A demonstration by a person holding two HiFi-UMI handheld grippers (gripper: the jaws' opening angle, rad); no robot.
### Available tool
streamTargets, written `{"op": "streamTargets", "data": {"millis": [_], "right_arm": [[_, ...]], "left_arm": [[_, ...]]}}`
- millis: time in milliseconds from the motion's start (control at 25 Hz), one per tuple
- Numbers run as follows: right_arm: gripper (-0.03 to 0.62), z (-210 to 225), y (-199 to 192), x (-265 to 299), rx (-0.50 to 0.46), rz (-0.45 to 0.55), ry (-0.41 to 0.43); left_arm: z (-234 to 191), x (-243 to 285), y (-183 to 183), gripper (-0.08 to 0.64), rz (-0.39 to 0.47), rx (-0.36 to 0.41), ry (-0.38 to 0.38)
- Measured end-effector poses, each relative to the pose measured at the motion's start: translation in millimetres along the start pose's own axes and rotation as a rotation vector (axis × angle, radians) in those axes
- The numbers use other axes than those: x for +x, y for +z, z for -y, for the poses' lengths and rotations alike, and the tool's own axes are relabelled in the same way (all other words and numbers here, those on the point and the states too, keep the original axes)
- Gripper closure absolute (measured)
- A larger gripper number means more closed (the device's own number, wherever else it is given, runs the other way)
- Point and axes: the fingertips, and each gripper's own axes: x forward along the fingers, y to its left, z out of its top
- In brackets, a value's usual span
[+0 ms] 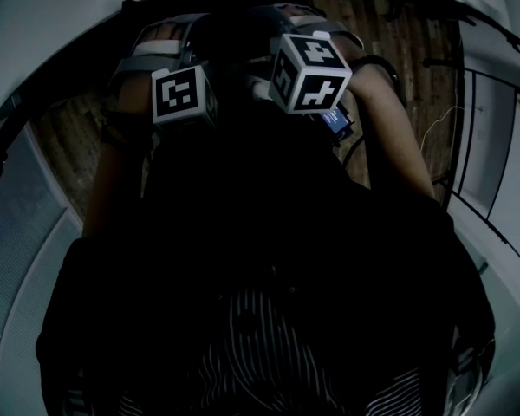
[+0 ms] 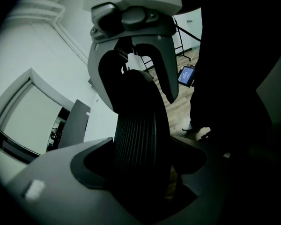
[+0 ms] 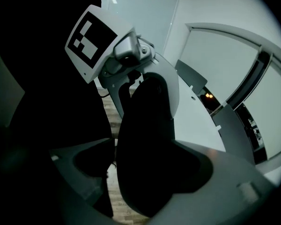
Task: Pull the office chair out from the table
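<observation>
The office chair (image 2: 138,139) shows its dark, ribbed backrest edge, which stands between the two jaws of the left hand-held gripper (image 2: 140,172). The jaws are closed onto it from both sides. The right hand-held gripper (image 3: 145,172) is clamped on the same black edge (image 3: 145,135) just beside it, so each gripper view shows the other tool gripping further along: the right one (image 2: 131,55) in the left gripper view and the left one (image 3: 131,64) in the right gripper view.

From the head view the two marker cubes sit close together, left (image 1: 184,96) and right (image 1: 308,72), above a dark mass too dim to make out. Wood floor (image 2: 178,111) lies beyond the chair, with a small lit screen (image 2: 186,75) and a person's pale shoe (image 2: 196,128) on it. A white bench (image 3: 201,116) with grey panels runs near the chair.
</observation>
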Motion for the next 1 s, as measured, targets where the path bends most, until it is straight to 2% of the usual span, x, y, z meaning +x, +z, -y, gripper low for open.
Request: {"op": "streamTargets", "data": {"millis": [120,240,280,320,440,680,840,1000], "right_arm": [[0.233,-2,-10,7,-0.108,-0.053,0.002],[0.235,2,-28,18,-0.241,-0.118,-0.087],[0.268,5,-29,20,-0.258,-0.114,-0.12],[0.315,8,-31,21,-0.27,-0.101,-0.142],[0.33,8,-46,22,-0.295,-0.074,-0.145],[0.331,3,-64,18,-0.336,-0.044,-0.132],[0.331,3,-76,10,-0.359,-0.024,-0.129],[0.33,0,-78,5,-0.367,0.013,-0.13]], "left_arm": [[0,4,-1,0.183,-0.023,0.036,0.006],[4,8,3,0.196,-0.037,0.058,0.0],[5,9,4,0.198,-0.039,0.064,0.003],[6,11,5,0.199,-0.042,0.072,0.009],[11,17,15,0.206,-0.042,0.083,0.021],[17,30,33,0.21,-0.062,0.045,0.046],[21,37,46,0.221,-0.084,0.05,0.057],[25,44,55,0.232,-0.099,0.013,0.056]]}}
